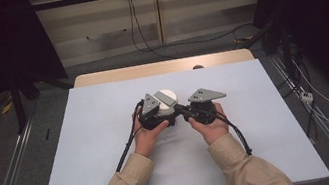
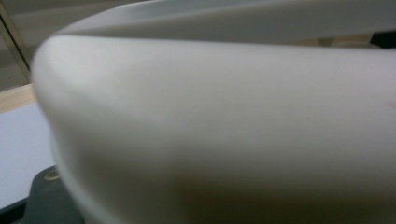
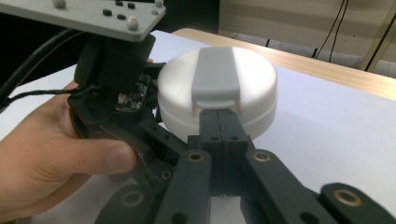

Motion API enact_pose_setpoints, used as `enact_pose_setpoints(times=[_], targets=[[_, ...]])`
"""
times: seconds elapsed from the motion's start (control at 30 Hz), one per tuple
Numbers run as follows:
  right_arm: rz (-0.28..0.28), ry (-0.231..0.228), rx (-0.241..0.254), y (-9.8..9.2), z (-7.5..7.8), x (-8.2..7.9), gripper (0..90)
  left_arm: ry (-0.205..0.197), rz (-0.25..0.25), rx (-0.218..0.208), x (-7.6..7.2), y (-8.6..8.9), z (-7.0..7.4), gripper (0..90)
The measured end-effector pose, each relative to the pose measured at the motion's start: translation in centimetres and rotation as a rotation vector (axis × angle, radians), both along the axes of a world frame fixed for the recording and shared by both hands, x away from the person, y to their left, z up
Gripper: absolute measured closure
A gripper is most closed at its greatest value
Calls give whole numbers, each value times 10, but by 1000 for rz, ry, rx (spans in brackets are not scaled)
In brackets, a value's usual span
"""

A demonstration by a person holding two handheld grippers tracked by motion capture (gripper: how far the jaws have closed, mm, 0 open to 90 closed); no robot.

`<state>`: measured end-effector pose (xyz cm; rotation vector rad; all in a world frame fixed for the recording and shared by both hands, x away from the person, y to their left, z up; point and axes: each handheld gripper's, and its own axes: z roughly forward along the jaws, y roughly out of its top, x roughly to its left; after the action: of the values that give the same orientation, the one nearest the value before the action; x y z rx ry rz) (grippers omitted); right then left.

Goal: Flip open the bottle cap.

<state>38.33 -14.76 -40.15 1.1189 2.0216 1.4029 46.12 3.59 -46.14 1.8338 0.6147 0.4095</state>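
Beside white round box | left gripper | right gripper crowd it

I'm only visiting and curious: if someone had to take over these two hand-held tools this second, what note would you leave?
Left tongs: shut on the white round container, gripping its side.
Right tongs: shut, tips together at the end of the grey lid strap; I cannot tell whether they pinch its tab.
The container sits mid-way across the pale table mat, between both hands.
Done: container steadied, strap approached.
Left: the strap lies flat, so the lid looks unopened; probably lift the strap next.
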Motion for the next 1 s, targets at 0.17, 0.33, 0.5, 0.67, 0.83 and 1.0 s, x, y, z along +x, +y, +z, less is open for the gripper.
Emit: enact_pose_setpoints(times=[0.17, 0.33, 0.5, 0.67, 0.83, 1.0], targets=[[-2, -12, 3, 2, 6, 2, 900, 0, 0, 0, 0, 0, 0, 183], [-2, -31, 6, 4, 10, 3, 900, -1, 0, 0, 0, 0, 0, 183], [-4, -40, 6, 6, 15, 5, 900, 0, 0, 1, 0, 0, 0, 183], [-4, -49, 0, 7, 19, 10, 900, 1, 1, 1, 0, 0, 0, 183], [-4, -56, 2, 8, 22, 13, 900, 1, 1, 1, 0, 0, 0, 183], [-2, -60, 2, 9, 24, 15, 900, 1, 2, 2, 0, 0, 0, 183]])
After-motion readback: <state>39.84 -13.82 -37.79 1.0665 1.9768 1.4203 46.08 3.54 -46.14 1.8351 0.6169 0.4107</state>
